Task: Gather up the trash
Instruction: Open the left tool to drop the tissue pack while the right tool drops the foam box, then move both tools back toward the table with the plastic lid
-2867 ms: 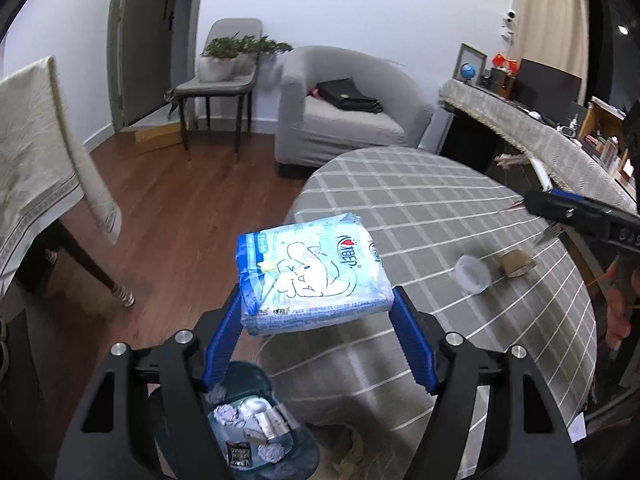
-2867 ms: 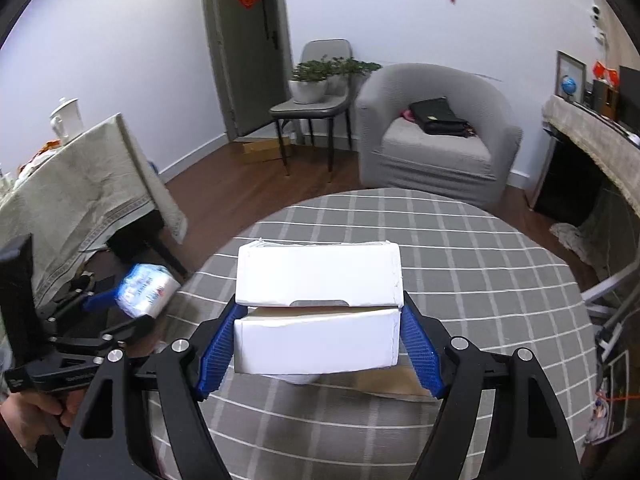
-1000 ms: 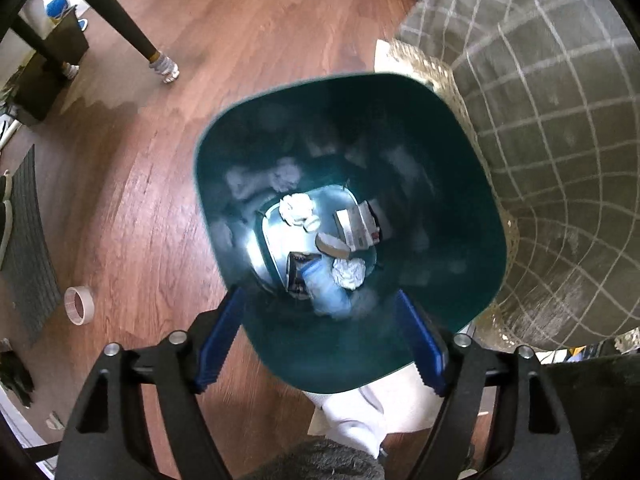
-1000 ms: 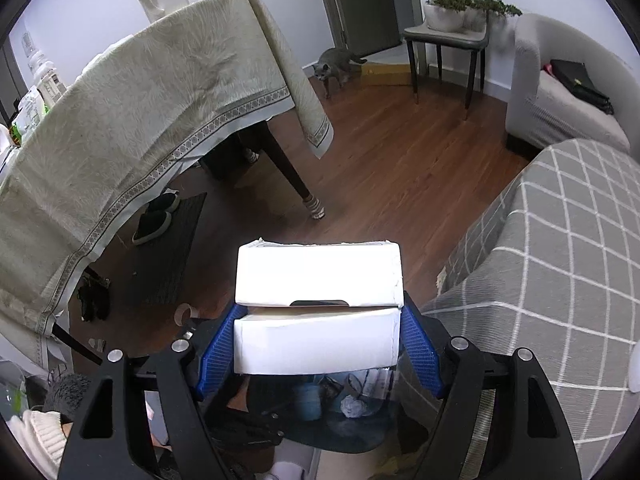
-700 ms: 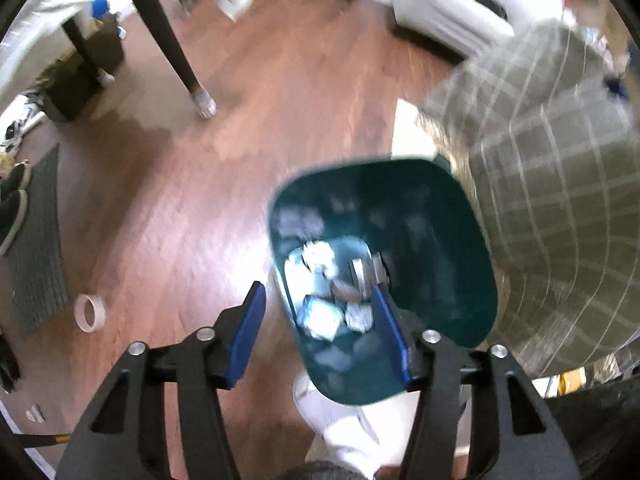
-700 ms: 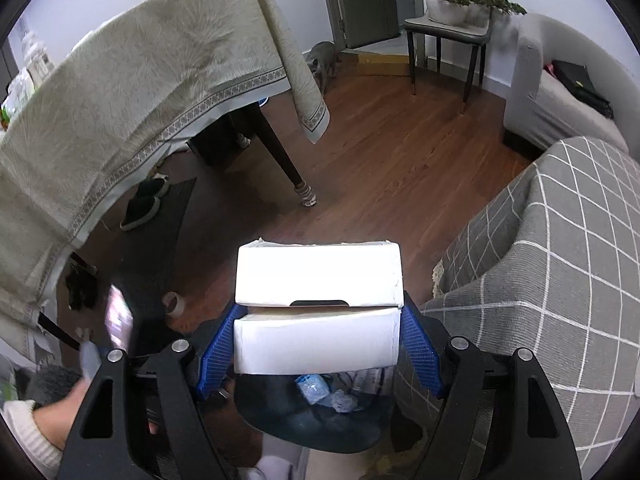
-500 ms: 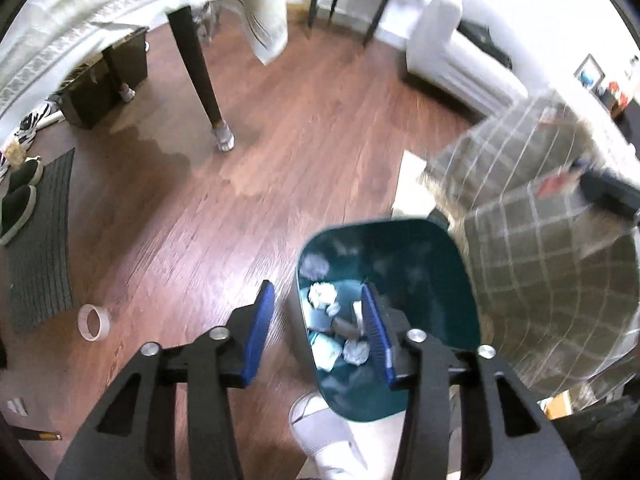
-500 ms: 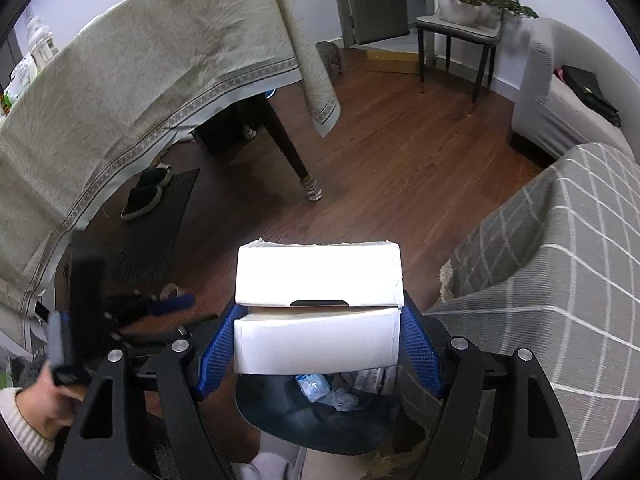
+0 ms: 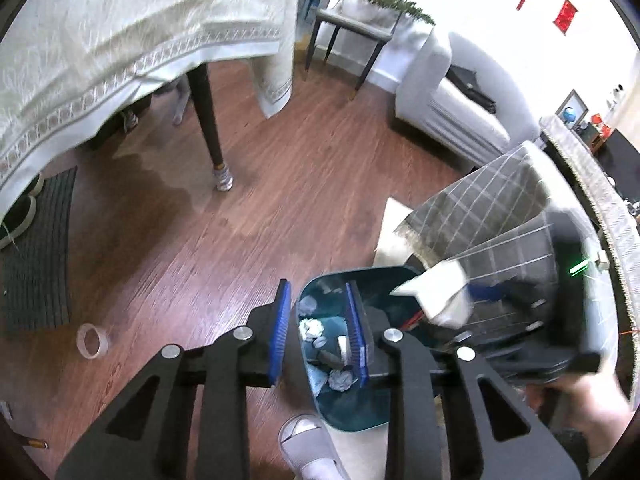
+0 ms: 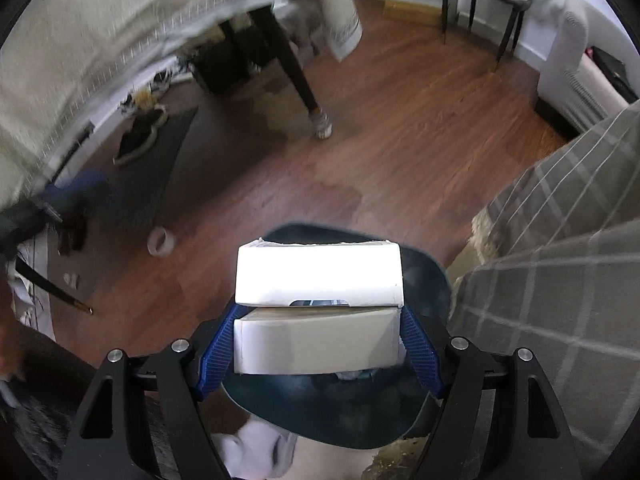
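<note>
A dark teal trash bin [image 9: 352,416] stands on the wood floor beside the round table; several crumpled scraps and wrappers lie inside. My left gripper [image 9: 318,330] is empty, its blue pads partly closed with a gap, above the bin's left rim. My right gripper [image 10: 320,332] is shut on a white cardboard box [image 10: 318,276] and holds it right over the bin [image 10: 424,284]. The box also shows blurred in the left wrist view [image 9: 436,292], over the bin's right side.
The round table with a grey checked cloth [image 9: 500,216] rises right of the bin. A tape roll [image 9: 92,340] lies on the floor at left. A cream-clothed table [image 9: 120,40] with a dark leg [image 9: 210,136] stands behind. A grey slipper [image 9: 308,448] is near the bin.
The tissue pack has left my left gripper and lies in the bin. The left gripper rose, drew back left and narrowed. The right gripper carried the box from the table to above the bin.
</note>
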{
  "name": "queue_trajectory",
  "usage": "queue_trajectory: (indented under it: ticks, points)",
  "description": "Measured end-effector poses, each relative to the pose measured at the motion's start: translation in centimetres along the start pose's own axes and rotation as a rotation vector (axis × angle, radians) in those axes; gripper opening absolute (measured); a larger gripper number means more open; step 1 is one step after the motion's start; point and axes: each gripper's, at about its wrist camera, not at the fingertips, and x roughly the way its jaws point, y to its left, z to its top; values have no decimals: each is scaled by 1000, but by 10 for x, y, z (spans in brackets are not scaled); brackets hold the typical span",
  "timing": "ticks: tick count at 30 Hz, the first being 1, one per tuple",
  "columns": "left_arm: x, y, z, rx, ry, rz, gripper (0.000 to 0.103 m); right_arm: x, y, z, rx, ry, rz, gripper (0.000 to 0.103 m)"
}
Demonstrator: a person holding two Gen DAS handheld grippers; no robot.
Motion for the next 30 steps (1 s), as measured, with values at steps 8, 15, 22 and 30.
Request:
queue_trajectory:
  ticks: [8,15,22,30]
  points:
    - [-23,-15,10,30,-63,-38,27,46,-9,-25,-8,128,-45,76]
    - [-38,-25,16,43,-98,-45,27,51,-8,-31,-34,149,-55,87]
    - [-57,-42,23,66,-174,-61,30,5,3,-22,-64,48,7,87]
    - [-72,-56,34,78,-237,-68,30,-84,10,-5,-97,-182,61,77]
